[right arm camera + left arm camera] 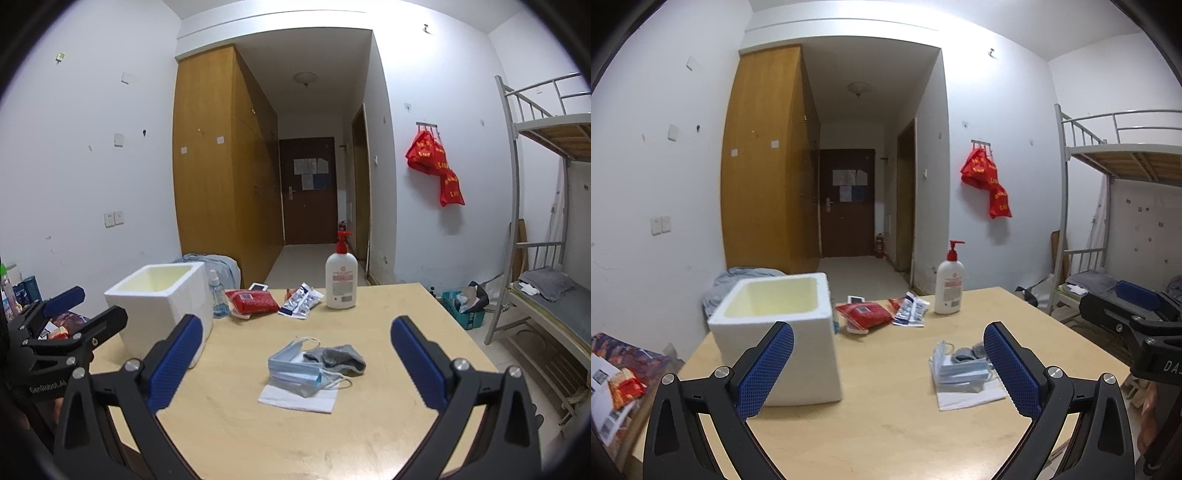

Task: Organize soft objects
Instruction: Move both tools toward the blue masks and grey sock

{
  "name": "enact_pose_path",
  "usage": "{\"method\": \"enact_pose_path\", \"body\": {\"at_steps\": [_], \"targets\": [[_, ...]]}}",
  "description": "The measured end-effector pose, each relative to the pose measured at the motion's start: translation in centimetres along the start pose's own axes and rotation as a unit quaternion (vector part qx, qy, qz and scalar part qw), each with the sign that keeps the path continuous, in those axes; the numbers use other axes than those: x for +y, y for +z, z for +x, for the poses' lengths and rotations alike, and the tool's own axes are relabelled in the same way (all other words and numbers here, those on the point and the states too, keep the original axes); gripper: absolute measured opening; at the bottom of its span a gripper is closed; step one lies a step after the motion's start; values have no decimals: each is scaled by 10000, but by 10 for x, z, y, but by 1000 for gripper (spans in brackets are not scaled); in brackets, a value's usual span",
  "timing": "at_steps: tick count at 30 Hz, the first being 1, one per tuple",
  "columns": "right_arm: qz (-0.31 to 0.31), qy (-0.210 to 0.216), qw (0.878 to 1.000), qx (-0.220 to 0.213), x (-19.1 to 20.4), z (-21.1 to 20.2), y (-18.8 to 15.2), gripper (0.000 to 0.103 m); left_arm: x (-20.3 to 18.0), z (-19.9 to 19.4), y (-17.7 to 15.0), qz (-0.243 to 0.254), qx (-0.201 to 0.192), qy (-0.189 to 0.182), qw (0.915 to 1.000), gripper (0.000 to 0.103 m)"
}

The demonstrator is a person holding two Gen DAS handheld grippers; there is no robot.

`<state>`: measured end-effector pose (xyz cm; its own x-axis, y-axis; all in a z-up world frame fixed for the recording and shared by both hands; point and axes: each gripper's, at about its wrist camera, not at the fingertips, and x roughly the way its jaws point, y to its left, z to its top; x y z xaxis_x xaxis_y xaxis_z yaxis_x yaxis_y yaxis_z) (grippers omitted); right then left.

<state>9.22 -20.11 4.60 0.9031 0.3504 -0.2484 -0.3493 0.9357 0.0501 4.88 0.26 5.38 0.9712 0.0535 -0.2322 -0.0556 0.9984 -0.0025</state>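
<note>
I have both tongs, left (888, 369) and right (296, 363), spread wide and empty above the surface (258, 424). The masks (295, 371) lie on a tissue (299, 400), touching the sock (341, 356), right of the foam box (162, 306).

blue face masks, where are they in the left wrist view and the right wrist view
Left wrist view: blue face masks lie right of centre, beside the right finger.
Right wrist view: the masks lie at centre, between the fingers.
Shared landmark: white pump bottle beyond them.
</note>
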Motion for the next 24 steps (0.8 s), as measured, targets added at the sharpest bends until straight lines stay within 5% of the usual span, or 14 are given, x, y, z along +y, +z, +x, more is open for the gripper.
{"method": "enact_pose_path", "body": {"at_steps": [13,24], "targets": [[144,115,9990,396,-11,14,-37,103,-11,15,-48,-70,132,-424,9990,103],[226,49,9984,512,-19,21,-39,103,-18,23,-51,-42,265,-553,9981,103]]}}
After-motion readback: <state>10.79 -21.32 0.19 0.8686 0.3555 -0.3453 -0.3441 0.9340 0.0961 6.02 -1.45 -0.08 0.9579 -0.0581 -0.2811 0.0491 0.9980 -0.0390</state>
